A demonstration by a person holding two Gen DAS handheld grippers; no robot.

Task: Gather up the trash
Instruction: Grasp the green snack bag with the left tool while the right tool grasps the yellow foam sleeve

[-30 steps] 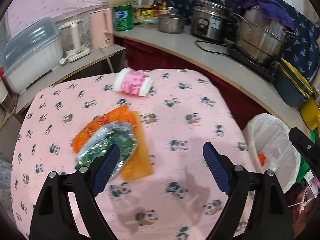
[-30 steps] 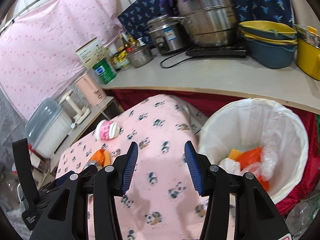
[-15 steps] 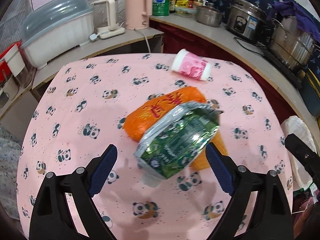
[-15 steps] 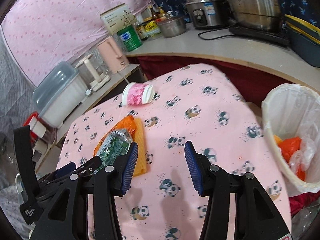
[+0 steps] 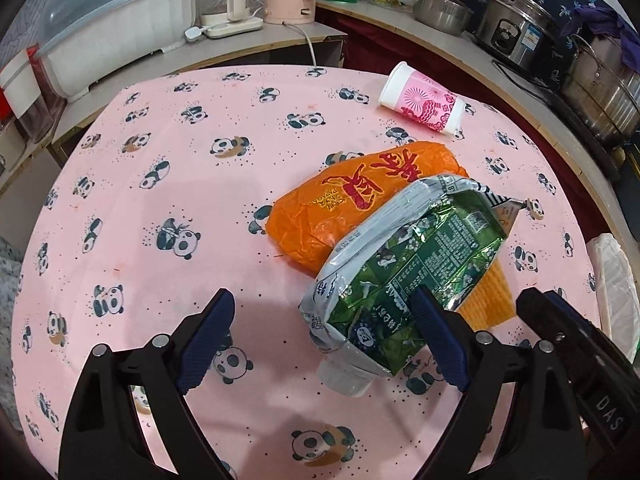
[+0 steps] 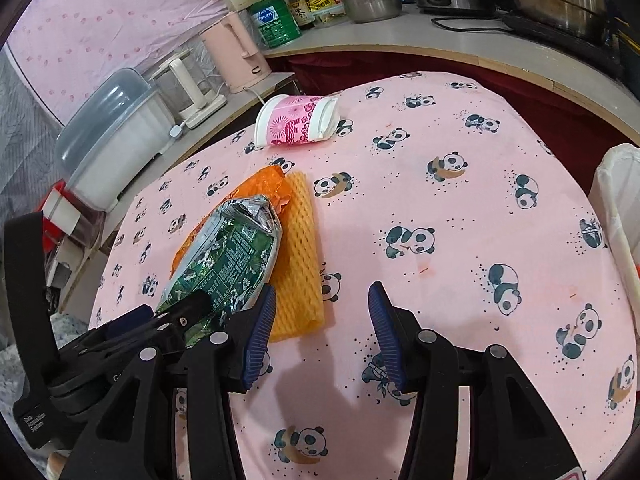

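A crumpled green foil snack bag [image 5: 412,264] lies on an orange wrapper [image 5: 356,204] and a yellow foam net [image 5: 486,300] on the pink panda tablecloth. A pink paper cup [image 5: 422,102] lies on its side at the far edge. My left gripper [image 5: 320,336] is open, low over the cloth; its right finger sits at the green bag's near end, the bag partly between the fingers. My right gripper [image 6: 320,332] is open and empty, just right of the foam net [image 6: 298,264] and green bag [image 6: 228,256]. The cup [image 6: 296,124] lies beyond.
A white-lined trash bin [image 6: 618,216] stands at the table's right edge, also in the left wrist view [image 5: 616,292]. Behind the table a counter holds a pink kettle [image 6: 236,56], a lidded plastic box [image 5: 108,32], pots and a rice cooker [image 5: 516,30].
Both grippers have swung left from the bin side and come down toward the pile of wrappers. The left gripper has closed in on the green bag. Nothing on the table has moved.
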